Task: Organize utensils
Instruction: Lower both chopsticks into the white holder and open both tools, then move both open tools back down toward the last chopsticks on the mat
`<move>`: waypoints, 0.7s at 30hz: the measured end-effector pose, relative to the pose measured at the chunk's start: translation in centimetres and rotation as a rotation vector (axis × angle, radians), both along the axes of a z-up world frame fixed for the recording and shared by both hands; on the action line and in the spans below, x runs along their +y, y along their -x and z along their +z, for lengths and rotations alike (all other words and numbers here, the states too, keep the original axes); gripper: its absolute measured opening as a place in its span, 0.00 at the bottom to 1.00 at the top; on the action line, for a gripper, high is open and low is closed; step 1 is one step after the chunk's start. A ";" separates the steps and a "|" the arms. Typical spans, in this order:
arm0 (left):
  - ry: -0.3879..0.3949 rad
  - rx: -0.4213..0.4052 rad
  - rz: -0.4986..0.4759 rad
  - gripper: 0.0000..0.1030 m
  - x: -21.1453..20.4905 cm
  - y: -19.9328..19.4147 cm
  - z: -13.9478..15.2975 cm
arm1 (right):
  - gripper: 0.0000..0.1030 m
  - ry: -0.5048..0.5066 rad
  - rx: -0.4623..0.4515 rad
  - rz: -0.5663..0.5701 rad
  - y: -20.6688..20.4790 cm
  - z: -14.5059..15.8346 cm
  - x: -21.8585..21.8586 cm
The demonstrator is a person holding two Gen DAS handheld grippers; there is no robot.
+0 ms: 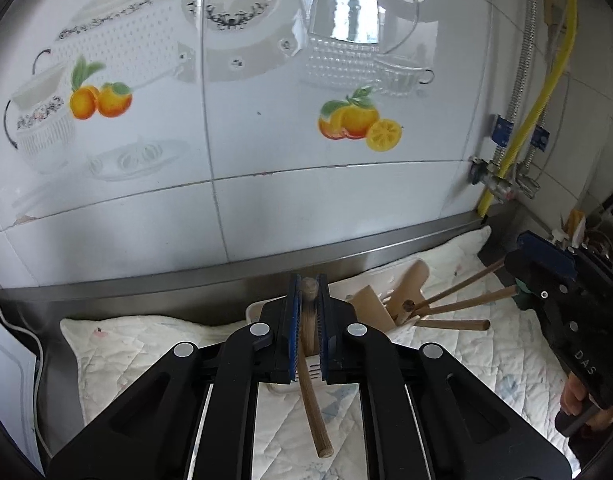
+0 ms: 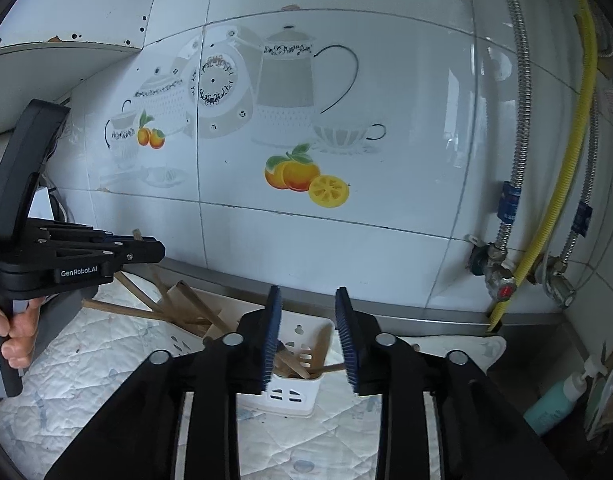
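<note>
We held the left gripper [image 1: 308, 312] tilted downward, its blue-padded jaws pressed together on a wooden handle [image 1: 309, 360] that passed up between them. The right gripper [image 2: 308, 336] we kept at a shallower downward tilt, its jaws standing apart with nothing pinched between the pads. Our left hand [image 2: 16, 332] wrapped its grip from below, fingers curled; our right hand [image 1: 578, 400] gripped likewise at the frame's edge.
</note>
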State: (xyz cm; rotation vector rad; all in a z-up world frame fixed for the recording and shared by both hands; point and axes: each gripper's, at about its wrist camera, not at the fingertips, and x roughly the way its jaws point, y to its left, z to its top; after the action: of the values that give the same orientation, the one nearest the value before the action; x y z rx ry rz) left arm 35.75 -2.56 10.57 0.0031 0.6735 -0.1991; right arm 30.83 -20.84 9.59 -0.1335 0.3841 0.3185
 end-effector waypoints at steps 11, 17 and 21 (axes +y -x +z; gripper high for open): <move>0.011 -0.079 0.013 0.19 0.7 3.9 2.1 | 0.31 -0.053 0.079 0.019 7.5 -3.4 -0.8; 0.021 -0.131 0.020 0.38 1.4 8.1 2.6 | 0.28 -0.038 0.211 0.014 12.1 -9.4 0.3; 0.002 -0.150 0.023 0.52 1.8 10.9 1.6 | 0.19 -0.077 0.335 0.021 14.5 -13.8 1.2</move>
State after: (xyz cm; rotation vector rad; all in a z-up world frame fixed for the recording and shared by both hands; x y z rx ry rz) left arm 24.80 -0.80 12.17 0.0086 0.5232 -0.1750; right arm 16.34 -19.61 -4.21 -0.0080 0.7013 0.3772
